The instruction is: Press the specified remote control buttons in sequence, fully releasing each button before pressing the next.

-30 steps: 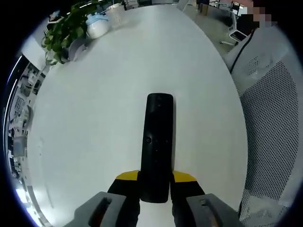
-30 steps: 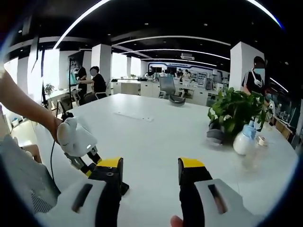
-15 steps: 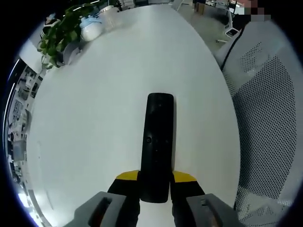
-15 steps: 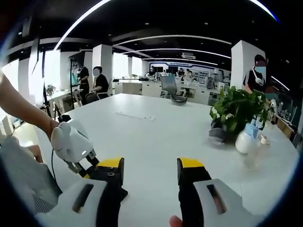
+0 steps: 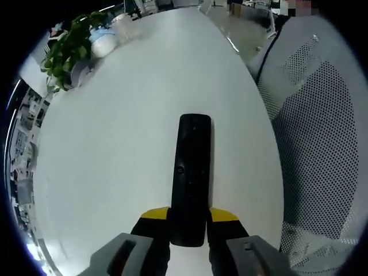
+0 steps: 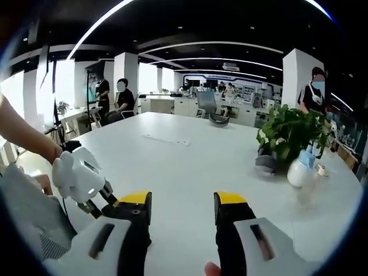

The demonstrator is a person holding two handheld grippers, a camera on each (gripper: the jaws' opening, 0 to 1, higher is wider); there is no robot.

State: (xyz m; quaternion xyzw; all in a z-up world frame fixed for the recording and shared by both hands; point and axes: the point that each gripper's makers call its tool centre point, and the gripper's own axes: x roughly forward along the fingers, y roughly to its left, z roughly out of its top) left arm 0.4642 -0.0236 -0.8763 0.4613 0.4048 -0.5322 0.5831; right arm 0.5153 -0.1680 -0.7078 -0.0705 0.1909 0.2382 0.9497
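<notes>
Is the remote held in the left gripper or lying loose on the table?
Held. The black remote sits clamped at its near end between the left gripper's yellow-tipped fingers.

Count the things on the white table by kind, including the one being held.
Remote: 1, held in the left gripper
Potted plant: 1
White spray bottle: 1
Total: 3

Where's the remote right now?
In the left gripper view, the black remote is clamped between the left gripper jaws at centre bottom, pointing out over the white table, well away from the potted plant.
</notes>
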